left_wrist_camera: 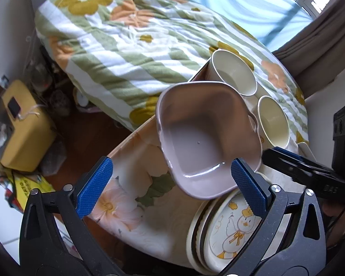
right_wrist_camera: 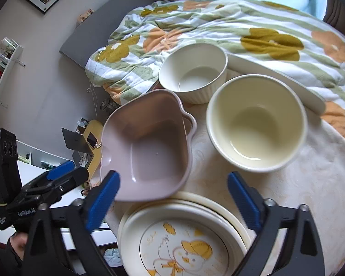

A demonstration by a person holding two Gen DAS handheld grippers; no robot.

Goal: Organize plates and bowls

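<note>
A pink square bowl with handles (left_wrist_camera: 202, 135) (right_wrist_camera: 149, 147) is tilted above the round table, over the edge of a stack of plates (left_wrist_camera: 232, 232) (right_wrist_camera: 184, 237) topped by a duck plate. My left gripper (left_wrist_camera: 170, 188) is open; its right blue pad (left_wrist_camera: 248, 184) touches the bowl's rim. My right gripper (right_wrist_camera: 172, 202) is open and empty above the plate stack. Two cream bowls stand behind: a ribbed one (left_wrist_camera: 234, 73) (right_wrist_camera: 193, 73) and a larger smooth one (left_wrist_camera: 273, 122) (right_wrist_camera: 257, 124).
The round table (left_wrist_camera: 131, 202) (right_wrist_camera: 322, 184) has a floral cloth. A long white dish (right_wrist_camera: 276, 80) lies at its far edge. A bed with a flowered quilt (left_wrist_camera: 131, 41) (right_wrist_camera: 241, 23) is behind. A yellow box (left_wrist_camera: 23, 126) sits on the floor at left.
</note>
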